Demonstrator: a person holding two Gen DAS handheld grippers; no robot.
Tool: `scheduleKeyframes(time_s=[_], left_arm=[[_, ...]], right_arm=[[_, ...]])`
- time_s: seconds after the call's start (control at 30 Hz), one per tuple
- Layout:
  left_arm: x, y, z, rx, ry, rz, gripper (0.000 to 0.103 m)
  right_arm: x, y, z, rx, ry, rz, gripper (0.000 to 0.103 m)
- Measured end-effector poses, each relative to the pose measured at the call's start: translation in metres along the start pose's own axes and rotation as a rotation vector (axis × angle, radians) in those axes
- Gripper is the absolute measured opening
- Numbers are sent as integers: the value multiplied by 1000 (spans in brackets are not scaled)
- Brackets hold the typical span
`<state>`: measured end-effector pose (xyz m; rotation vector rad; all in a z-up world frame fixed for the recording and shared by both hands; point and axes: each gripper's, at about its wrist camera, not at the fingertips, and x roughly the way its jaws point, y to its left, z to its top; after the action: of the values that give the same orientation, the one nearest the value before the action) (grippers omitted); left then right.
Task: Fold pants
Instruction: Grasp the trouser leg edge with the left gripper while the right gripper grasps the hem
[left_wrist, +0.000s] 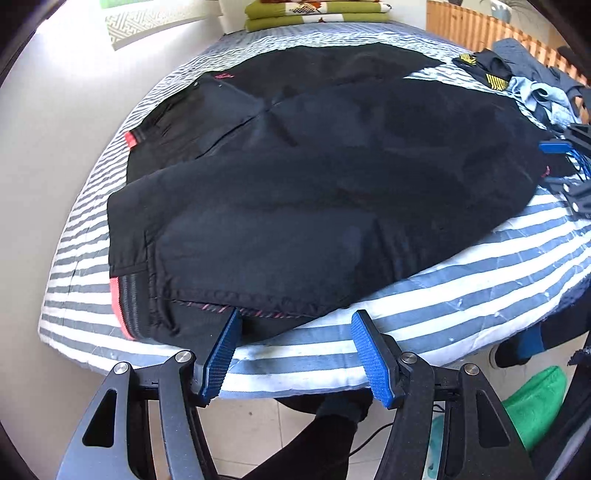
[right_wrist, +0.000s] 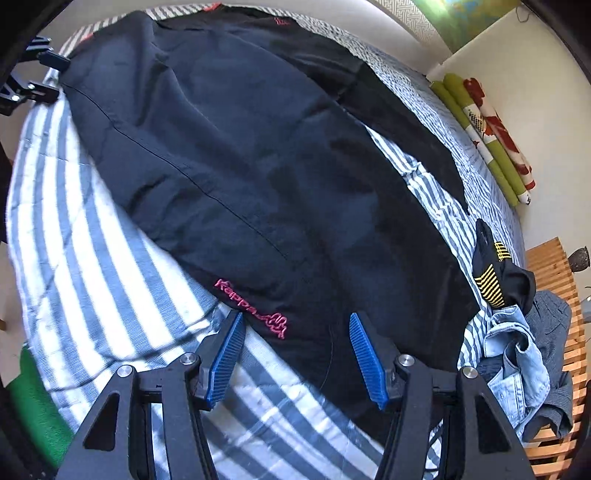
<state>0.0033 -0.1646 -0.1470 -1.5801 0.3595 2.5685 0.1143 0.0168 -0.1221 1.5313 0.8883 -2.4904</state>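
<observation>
Black track pants with pink trim (left_wrist: 314, 177) spread flat across blue-and-white striped bed (left_wrist: 461, 295), one leg folded over. Left tool (left_wrist: 293, 352) spread, empty, at near waistband edge; right tool (right_wrist: 297, 350) spread, empty, over pink embroidered logo (right_wrist: 255, 310).

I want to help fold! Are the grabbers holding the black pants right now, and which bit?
No. The left gripper and the right gripper both have open jaws with nothing pinched between them. The black pants just lie on the striped bed.

Pants (left_wrist: 314, 177) flat on bedcover (left_wrist: 461, 295), clothes pile (left_wrist: 546, 92) beside them
</observation>
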Motion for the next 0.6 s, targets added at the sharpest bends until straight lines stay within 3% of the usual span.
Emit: scheduleKeyframes(time_s=[0.03, 0.07, 0.1, 0.23, 0.43, 0.57, 0.6], left_arm=[[1, -3, 1, 9, 0, -4, 65], [2, -6, 2, 23, -1, -7, 65], [2, -9, 2, 38, -1, -6, 65], [9, -21, 5, 86, 0, 22, 69], [17, -25, 18, 78, -50, 82, 69], [21, -39, 21, 145, -105, 221, 69], [22, -41, 21, 150, -117, 240, 63]], right_arm=[[2, 0, 4, -1, 7, 9, 42], [2, -3, 6, 5, 13, 13, 18], [-2, -7, 8, 18, 4, -2, 8], [-24, -35, 23, 90, -66, 4, 5], [-55, -70, 52, 161, -119, 55, 5], [-67, -81, 66, 165, -133, 57, 4], [-71, -82, 70, 170, -136, 60, 4]])
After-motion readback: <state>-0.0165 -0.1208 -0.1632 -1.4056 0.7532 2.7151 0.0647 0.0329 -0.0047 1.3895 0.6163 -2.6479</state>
